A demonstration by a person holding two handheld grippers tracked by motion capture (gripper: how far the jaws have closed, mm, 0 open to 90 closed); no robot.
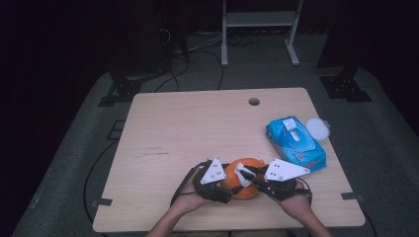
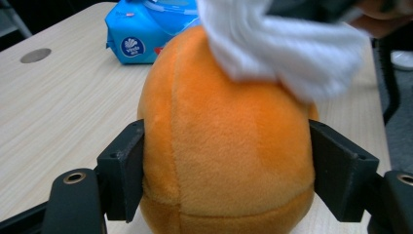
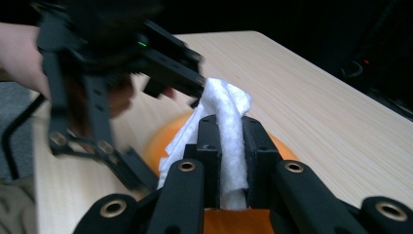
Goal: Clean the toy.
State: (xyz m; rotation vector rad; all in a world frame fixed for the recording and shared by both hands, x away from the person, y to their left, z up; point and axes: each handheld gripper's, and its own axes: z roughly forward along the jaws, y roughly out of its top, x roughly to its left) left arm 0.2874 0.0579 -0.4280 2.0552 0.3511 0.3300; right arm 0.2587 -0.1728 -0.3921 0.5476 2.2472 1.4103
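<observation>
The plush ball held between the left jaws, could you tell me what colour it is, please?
Orange; the plush ball shows best in the left gripper view.

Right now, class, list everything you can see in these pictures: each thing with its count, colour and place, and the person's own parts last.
Table: one, light wood, centre, round hole near far edge.
Plush ball: one, orange, near edge of table, between the left tongs' jaws.
Wipe: one, white, on top of the ball, pinched in the right tongs.
Wet-wipe pack: one, blue, right side of table.
Lid: one, white, round, beside the pack at the right edge.
Shelf frame: one, white, on the floor beyond the table.
Left tongs: black, pressed on the ball's sides.
Right tongs: black, shut on the wipe.
Hands: two, bottom edge.
</observation>
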